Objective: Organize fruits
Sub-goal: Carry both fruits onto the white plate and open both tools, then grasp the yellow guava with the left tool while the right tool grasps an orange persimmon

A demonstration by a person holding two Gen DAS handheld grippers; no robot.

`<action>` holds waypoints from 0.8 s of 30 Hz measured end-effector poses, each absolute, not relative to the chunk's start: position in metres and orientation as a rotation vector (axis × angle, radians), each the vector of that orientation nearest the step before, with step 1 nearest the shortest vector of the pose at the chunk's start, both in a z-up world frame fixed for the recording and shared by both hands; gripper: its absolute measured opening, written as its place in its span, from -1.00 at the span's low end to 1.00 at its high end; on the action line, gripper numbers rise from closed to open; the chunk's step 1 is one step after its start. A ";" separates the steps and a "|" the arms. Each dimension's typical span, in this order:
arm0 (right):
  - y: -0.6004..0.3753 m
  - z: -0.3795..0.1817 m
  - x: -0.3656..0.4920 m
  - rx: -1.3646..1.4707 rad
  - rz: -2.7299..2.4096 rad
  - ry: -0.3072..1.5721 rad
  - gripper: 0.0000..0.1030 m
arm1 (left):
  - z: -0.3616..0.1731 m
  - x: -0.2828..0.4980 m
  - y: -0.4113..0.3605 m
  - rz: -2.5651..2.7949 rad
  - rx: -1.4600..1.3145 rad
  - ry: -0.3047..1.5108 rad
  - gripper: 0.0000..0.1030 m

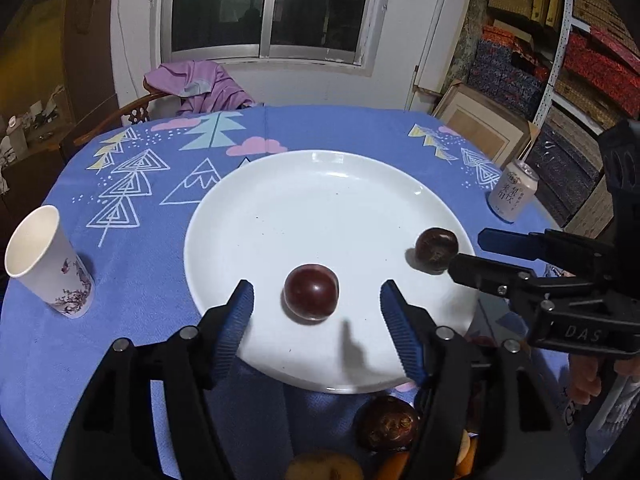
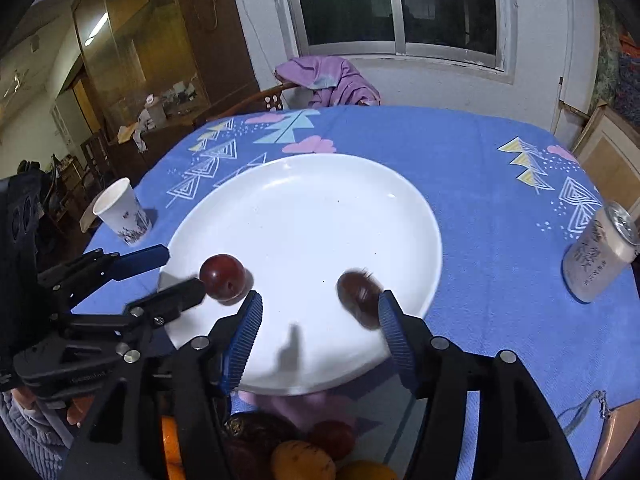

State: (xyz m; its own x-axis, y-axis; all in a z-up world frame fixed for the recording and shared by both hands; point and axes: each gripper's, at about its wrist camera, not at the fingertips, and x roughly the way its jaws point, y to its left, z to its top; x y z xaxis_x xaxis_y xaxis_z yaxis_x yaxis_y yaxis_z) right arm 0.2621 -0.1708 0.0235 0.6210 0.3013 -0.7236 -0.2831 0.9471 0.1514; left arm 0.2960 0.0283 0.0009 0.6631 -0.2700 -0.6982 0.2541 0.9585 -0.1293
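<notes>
Fingers of our left gripper (image 1: 316, 304) stand apart in the left wrist view, blue pads facing each other across a clear gap. The dark red plum (image 1: 311, 293) lies between them on the white plate (image 1: 320, 200), and neither pad touches it, so we hold nothing here. Farther right on the same plate sits a brown fruit (image 1: 436, 250), just beside the tips of our right gripper (image 1: 466, 252), whose two fingers also stand parted; we cannot tell from this side whether they touch the fruit. A paper cup (image 1: 46, 258) stands on the blue worktop (image 1: 140, 208) to the left of the plate, and a drink can (image 1: 512, 190) to its right. More fruit (image 1: 386, 426) lies at the near edge, below the plate.

Turning to the right wrist view, our right gripper (image 2: 320, 314) has its fingers parted as well. The brown fruit (image 2: 358, 298), blurred, lies on the plate (image 2: 312, 208) against the inner face of the right-hand finger (image 2: 394, 332); the other finger is well clear of it, so it is not gripped. The plum (image 2: 222, 277) rests near the plate's left rim, between the open fingers of our left gripper (image 2: 184, 276), seen from the side. The cup (image 2: 122, 214) and the can (image 2: 598, 256) stand on the worktop (image 2: 480, 168) at either side.
</notes>
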 end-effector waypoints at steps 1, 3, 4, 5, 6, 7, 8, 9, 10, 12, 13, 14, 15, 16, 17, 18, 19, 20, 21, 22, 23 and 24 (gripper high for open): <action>-0.176 0.029 0.256 0.037 0.340 0.822 0.19 | 0.007 0.290 0.033 -0.288 -0.032 0.781 0.27; -0.187 0.039 0.238 0.072 0.348 0.791 0.19 | 0.015 0.275 0.043 -0.278 -0.049 0.757 0.33; -0.193 0.043 0.227 0.089 0.351 0.775 0.19 | 0.018 0.264 0.051 -0.266 -0.067 0.742 0.41; -0.198 0.044 0.214 0.103 0.353 0.765 0.19 | 0.019 0.255 0.056 -0.257 -0.080 0.735 0.50; -0.203 0.044 0.201 0.116 0.351 0.756 0.19 | 0.018 0.245 0.062 -0.245 -0.091 0.730 0.52; -0.208 0.043 0.190 0.128 0.351 0.745 0.20 | 0.016 0.234 0.067 -0.239 -0.094 0.730 0.54; -0.214 0.042 0.177 0.142 0.352 0.732 0.21 | 0.013 0.222 0.070 -0.242 -0.091 0.728 0.54; -0.222 0.040 0.162 0.161 0.346 0.716 0.24 | 0.008 0.209 0.073 -0.240 -0.087 0.728 0.54; -0.229 0.037 0.147 0.177 0.336 0.700 0.28 | 0.003 0.200 0.076 -0.231 -0.084 0.734 0.55; -0.242 0.030 0.123 0.207 0.322 0.670 0.31 | -0.009 0.186 0.077 -0.228 -0.088 0.750 0.55; -0.248 0.027 0.114 0.224 0.322 0.659 0.32 | -0.014 0.181 0.077 -0.228 -0.089 0.760 0.55; -0.253 0.023 0.106 0.243 0.322 0.650 0.37 | -0.021 0.177 0.076 -0.230 -0.087 0.773 0.55; -0.260 0.018 0.098 0.264 0.318 0.641 0.40 | -0.024 0.174 0.074 -0.225 -0.080 0.777 0.55; -0.267 0.012 0.091 0.287 0.305 0.638 0.40 | -0.027 0.172 0.072 -0.218 -0.067 0.778 0.55; -0.271 0.008 0.088 0.304 0.298 0.641 0.41 | -0.029 0.171 0.069 -0.218 -0.053 0.776 0.55; -0.274 0.005 0.088 0.322 0.293 0.647 0.41 | -0.030 0.171 0.065 -0.222 -0.042 0.771 0.55; -0.277 0.002 0.088 0.337 0.288 0.653 0.41 | -0.030 0.170 0.062 -0.224 -0.029 0.763 0.55; -0.278 0.002 0.089 0.339 0.285 0.653 0.41 | -0.030 0.170 0.058 -0.222 -0.017 0.758 0.55; -0.276 0.001 0.090 0.336 0.285 0.653 0.41 | -0.031 0.171 0.055 -0.220 -0.004 0.757 0.55; -0.275 0.001 0.091 0.331 0.286 0.654 0.42 | -0.032 0.173 0.053 -0.219 0.009 0.758 0.55; -0.273 0.000 0.092 0.324 0.288 0.657 0.43 | -0.034 0.174 0.051 -0.217 0.021 0.761 0.55; -0.270 -0.001 0.093 0.311 0.288 0.658 0.44 | -0.036 0.175 0.050 -0.217 0.029 0.765 0.55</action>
